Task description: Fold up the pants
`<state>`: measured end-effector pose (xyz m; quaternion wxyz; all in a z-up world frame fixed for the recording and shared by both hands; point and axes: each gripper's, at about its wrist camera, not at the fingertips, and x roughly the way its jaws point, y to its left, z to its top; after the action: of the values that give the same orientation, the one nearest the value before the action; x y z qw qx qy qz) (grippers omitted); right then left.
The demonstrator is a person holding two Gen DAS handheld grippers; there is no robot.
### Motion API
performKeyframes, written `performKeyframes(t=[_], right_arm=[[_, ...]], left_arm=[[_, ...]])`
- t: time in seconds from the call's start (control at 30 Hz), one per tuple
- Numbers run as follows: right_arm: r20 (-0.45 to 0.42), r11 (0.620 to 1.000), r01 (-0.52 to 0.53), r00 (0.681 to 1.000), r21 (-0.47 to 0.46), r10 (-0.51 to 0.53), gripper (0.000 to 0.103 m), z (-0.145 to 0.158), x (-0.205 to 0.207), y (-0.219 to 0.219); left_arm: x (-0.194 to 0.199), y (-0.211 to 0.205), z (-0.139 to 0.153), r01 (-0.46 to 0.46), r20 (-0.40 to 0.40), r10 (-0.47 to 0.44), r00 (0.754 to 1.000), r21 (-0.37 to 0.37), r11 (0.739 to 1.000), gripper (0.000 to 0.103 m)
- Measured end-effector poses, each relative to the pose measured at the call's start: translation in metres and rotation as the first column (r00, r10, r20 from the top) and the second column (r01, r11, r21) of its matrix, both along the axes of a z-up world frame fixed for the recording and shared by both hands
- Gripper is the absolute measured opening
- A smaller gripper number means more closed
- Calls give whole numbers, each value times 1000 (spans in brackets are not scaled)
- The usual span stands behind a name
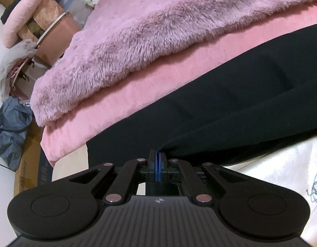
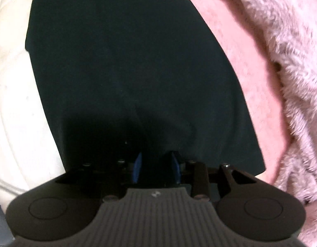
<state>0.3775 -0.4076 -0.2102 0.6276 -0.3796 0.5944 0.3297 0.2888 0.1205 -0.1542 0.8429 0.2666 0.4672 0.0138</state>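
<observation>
My left gripper [image 1: 157, 154] was pinched shut on a fold edge of the black pants [image 1: 230, 103], which lay across the bed's pink blanket [image 1: 138, 103]. My right gripper [image 2: 156, 164] hovered part-open over them. I judged a fold was underway; next, the right needed to grip fabric.

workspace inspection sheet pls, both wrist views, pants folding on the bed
surface: pale pink sheet with a white cloth at the near edge
job's things: black pants spread flat on the bed
clutter: fluffy pink blanket beside the pants; boxes and a pink bin, grey plastic bag by the bed
grippers: left gripper fingers shut on a pants edge; right gripper fingers apart over the pants
cables: nothing seen
surroundings: white wall, cardboard box below
</observation>
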Motion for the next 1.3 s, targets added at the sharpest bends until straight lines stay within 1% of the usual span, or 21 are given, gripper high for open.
performKeyframes(t=[0.03, 0.07, 0.1, 0.17, 0.2, 0.3, 0.37, 0.5, 0.6, 0.7, 0.73, 0.8, 0.9, 0.97, 1.07, 1.13, 1.23, 1.3], right_arm=[[-8, 1000, 20, 1000, 6, -20, 22, 0, 2, -2], [-19, 999, 39, 999, 15, -39, 12, 0, 3, -3], [-19, 999, 44, 999, 24, -43, 9, 1, -1, -3], [22, 999, 33, 999, 27, -34, 0, 3, -13, -2], [42, 999, 38, 998, 29, -39, 0, 5, -19, -2], [160, 995, 78, 983, 68, -88, 0, 21, -42, -7], [247, 987, 115, 959, 113, -140, 0, 39, -60, -13], [384, 965, 172, 892, 198, -238, 0, 79, -104, -18], [466, 957, 181, 843, 225, -269, 0, 103, -126, -21], [535, 953, 187, 794, 239, -290, 0, 122, -141, -22], [551, 950, 193, 778, 245, -300, 0, 127, -138, -22], [565, 945, 210, 761, 250, -319, 0, 133, -125, -24], [576, 943, 241, 747, 232, -332, 0, 127, -89, -24], [573, 936, 274, 740, 221, -352, 0, 116, -59, -23], [567, 919, 337, 724, 206, -392, 0, 90, -16, -21], [548, 904, 381, 722, 196, -423, 0, 69, 10, -19], [527, 893, 418, 727, 168, -440, 0, 38, 32, -15], [516, 887, 433, 730, 159, -448, 0, 21, 42, -14]], left_arm=[[0, 2, 0, -5, 0, 5, 1000, -8, 1000, 0], [-1, 3, 0, -9, 2, 9, 1000, -17, 1000, 0], [-2, 5, 0, -14, 4, 14, 1000, -25, 1000, 0], [-4, 6, 1, -22, 12, 23, 1000, -37, 999, 0], [-7, 6, 3, -27, 20, 28, 999, -43, 999, 0], [-15, 5, 10, -39, 46, 41, 998, -57, 998, 0], [-22, 6, 16, -44, 64, 48, 997, -66, 997, 0], [-37, 7, 31, -57, 95, 66, 993, -90, 994, 0], [-44, 9, 47, -65, 120, 78, 990, -110, 992, 0], [-37, 6, 62, -59, 124, 70, 990, -97, 994, 0], [-32, 4, 65, -52, 123, 61, 991, -77, 996, 1], [-14, -1, 65, -43, 106, 47, 993, -42, 998, 1], [14, -5, 58, -46, 78, 47, 996, -18, 999, 1], [36, -8, 48, -49, 49, 49, 998, -2, 999, 1], [62, -13, 29, -56, 6, 56, 998, 23, 998, 1], [78, -17, 14, -55, -25, 56, 998, 39, 998, 1], [94, -23, -7, -44, -45, 48, 998, 86, 995, 1], [101, -26, -18, -40, -54, 45, 997, 102, 994, 1]])
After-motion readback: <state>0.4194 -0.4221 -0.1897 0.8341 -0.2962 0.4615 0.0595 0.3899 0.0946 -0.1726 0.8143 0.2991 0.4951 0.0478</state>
